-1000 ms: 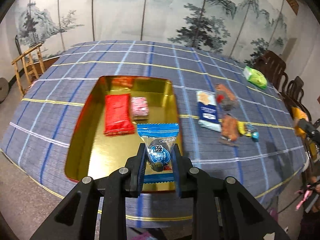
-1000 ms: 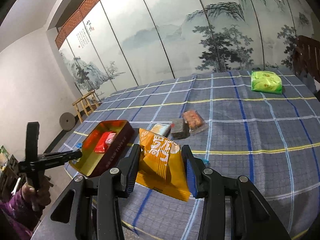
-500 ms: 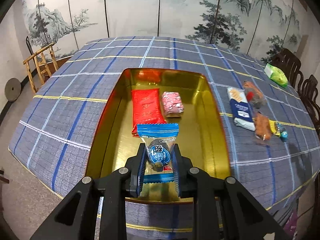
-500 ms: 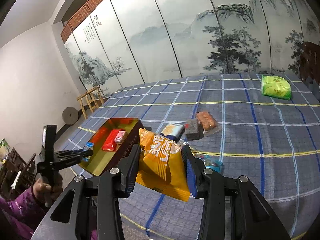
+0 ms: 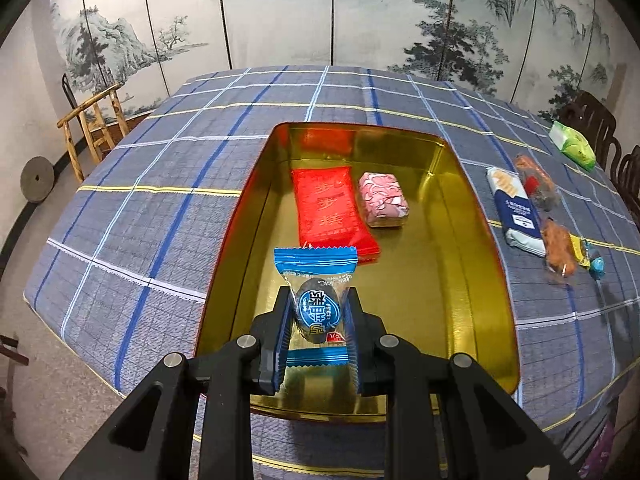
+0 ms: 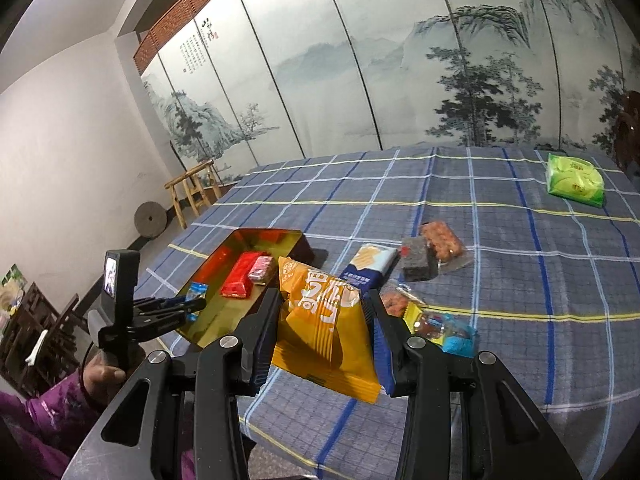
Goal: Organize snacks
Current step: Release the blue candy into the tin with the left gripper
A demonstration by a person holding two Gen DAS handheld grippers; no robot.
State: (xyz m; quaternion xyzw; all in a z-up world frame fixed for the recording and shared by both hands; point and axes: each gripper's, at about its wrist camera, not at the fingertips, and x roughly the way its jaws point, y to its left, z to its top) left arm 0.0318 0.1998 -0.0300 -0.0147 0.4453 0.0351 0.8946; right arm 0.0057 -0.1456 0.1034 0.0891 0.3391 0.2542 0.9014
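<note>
My left gripper (image 5: pixel 317 314) is shut on a blue-wrapped egg snack (image 5: pixel 316 280) and holds it above the near end of the gold tin tray (image 5: pixel 476 280). The tray holds a red packet (image 5: pixel 326 208) and a pink packet (image 5: pixel 384 198). My right gripper (image 6: pixel 325 316) is shut on an orange snack bag (image 6: pixel 324 320) above the table's near edge, to the right of the tray (image 6: pixel 208 332). The left gripper (image 6: pixel 192 307) with its blue snack also shows in the right wrist view.
Loose snacks lie on the blue plaid cloth right of the tray: a blue-white biscuit pack (image 5: pixel 514 206), brown snacks (image 5: pixel 536 182), small candies (image 5: pixel 592 260) and a green bag (image 5: pixel 572 146). Chairs stand at the right edge (image 5: pixel 592 120); a wooden stool (image 5: pixel 90 128) stands left.
My left gripper has moved left and forward with the blue snack, from the tray's right front corner to over its near middle. My right gripper has drifted a little and still holds the orange bag.
</note>
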